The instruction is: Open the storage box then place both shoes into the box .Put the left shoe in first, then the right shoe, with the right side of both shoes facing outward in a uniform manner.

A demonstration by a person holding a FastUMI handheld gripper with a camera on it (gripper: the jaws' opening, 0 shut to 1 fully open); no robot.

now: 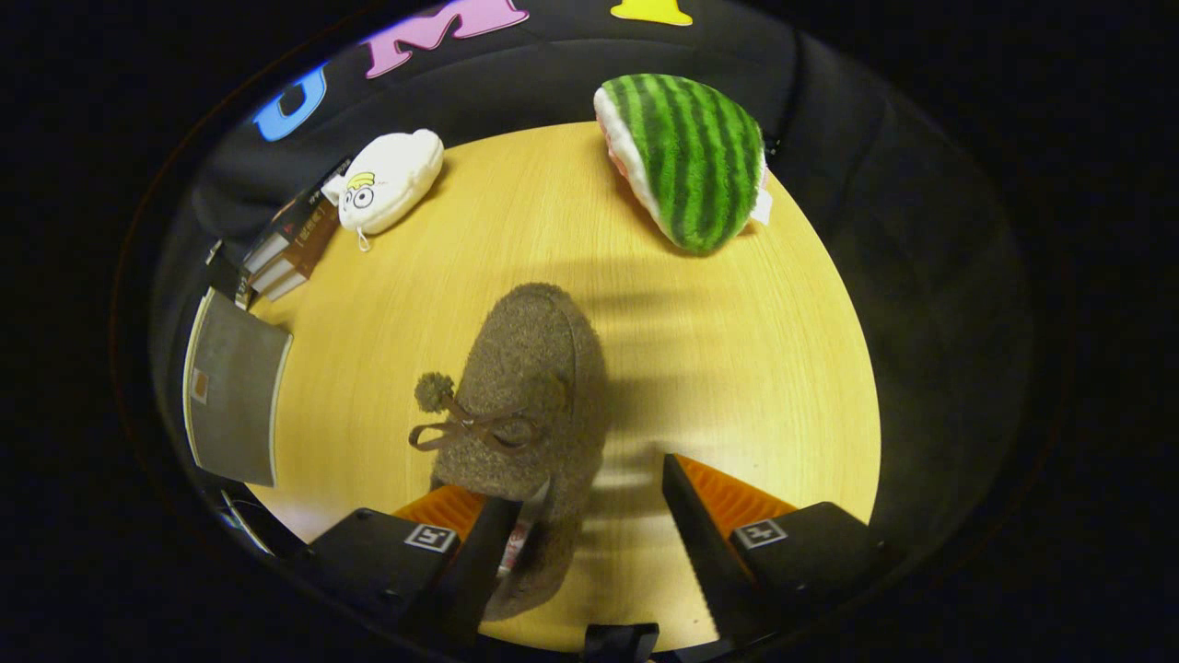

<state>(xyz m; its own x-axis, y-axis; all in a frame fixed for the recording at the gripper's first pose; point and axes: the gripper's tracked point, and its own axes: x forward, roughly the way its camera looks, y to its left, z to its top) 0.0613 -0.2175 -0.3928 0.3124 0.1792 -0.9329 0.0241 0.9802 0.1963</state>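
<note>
Plainly, the gripper [589, 516] has its two fingers spread wide, with a broad gap between them and neither pad pressing on anything. One brown fuzzy shoe [530, 414] sits on the round wooden table [718, 368], its heel end lying in the gap between the fingers, close against the left finger [479, 552]; whether that finger actually touches it cannot be told. The right finger [700, 534] stands apart from the shoe, with bare tabletop between them. The shoe's toe points toward twelve o'clock, away from the gripper, and a brown bow with one pom-pom [433, 391] sits on its upper, the pom-pom out at the nine o'clock side. Beyond the shoe, at about one o'clock, lies one watermelon-striped plush [686, 157] near the table's far edge. At about eleven o'clock lies one white plush pouch [387, 180] with a cartoon face, and just beside it, toward ten o'clock, a small stack of books [290, 249], about three. At nine o'clock from the shoe, at the table's edge, rests one grey flat panel [230, 387]; whether it belongs to a box cannot be told.
</note>
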